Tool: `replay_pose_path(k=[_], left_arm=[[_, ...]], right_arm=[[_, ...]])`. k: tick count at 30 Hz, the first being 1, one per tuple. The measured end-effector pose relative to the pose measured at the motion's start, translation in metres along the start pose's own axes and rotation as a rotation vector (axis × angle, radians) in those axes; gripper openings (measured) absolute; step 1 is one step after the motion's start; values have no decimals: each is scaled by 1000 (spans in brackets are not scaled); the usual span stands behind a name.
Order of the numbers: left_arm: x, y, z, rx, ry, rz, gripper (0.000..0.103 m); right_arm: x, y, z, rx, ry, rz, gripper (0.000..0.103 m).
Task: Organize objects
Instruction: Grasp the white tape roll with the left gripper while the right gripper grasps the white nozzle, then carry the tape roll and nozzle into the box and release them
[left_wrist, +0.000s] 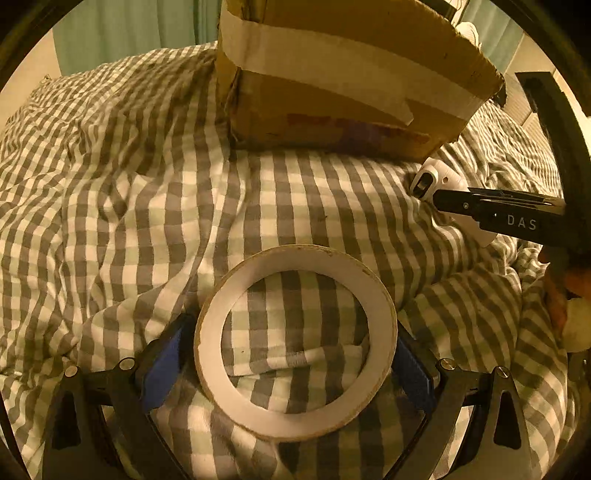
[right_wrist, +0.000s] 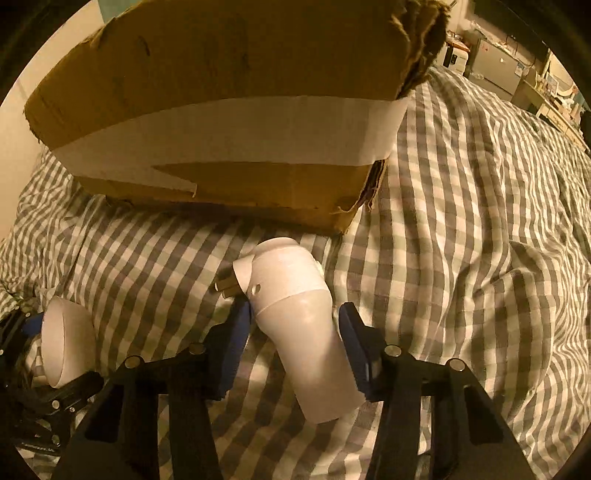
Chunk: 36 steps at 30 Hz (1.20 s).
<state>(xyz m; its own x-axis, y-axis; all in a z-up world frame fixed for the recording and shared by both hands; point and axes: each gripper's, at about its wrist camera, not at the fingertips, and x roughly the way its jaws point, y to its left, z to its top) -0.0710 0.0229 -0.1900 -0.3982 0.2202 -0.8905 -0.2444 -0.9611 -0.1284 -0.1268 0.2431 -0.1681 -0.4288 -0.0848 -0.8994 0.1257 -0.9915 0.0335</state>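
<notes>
The roll of tape (left_wrist: 295, 343) sits between the blue pads of the left gripper (left_wrist: 291, 363), held up off the checked bedspread (left_wrist: 147, 221) a little way short of the cardboard box (left_wrist: 332, 81). The pads press its outer rim on both sides, so the tool is pinching it across its width. It looks light and stiff, a hard ring with a smooth edge; gripped across the rim like this it should hold, though a loose squeeze could let it pivot or slip.

Off to the right of the roll, close under the box's near wall, lies a white plug-in device (right_wrist: 295, 325) with metal prongs (right_wrist: 227, 286) at one side. The right gripper (right_wrist: 295, 332) straddles its rounded body: the left pad looks to be against it, while a small gap shows at the right pad, so the jaws are spread and not yet closed. That plastic shell seems smooth and light; its straight lower barrel looks the safest place to take hold.
</notes>
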Motion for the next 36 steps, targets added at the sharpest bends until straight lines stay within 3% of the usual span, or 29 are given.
replay_pose_path(k=[4,17,28,36], left_arm=[[1,-3,-1,20,-4,-8,83],[-29,-9,-10,40,-91,50,82],[-58,-14,-12,68,-126,98,82],[-87,-21,-1,84,-140,91,82]], right_arm=[[-2,3,-6,-7,-6,-24,47],[-30,16,-32,-54,-47,-91,41],[-85,33,-45,-74,-111,-49,41],[-116,36,-48,-81,-148,-33,41]])
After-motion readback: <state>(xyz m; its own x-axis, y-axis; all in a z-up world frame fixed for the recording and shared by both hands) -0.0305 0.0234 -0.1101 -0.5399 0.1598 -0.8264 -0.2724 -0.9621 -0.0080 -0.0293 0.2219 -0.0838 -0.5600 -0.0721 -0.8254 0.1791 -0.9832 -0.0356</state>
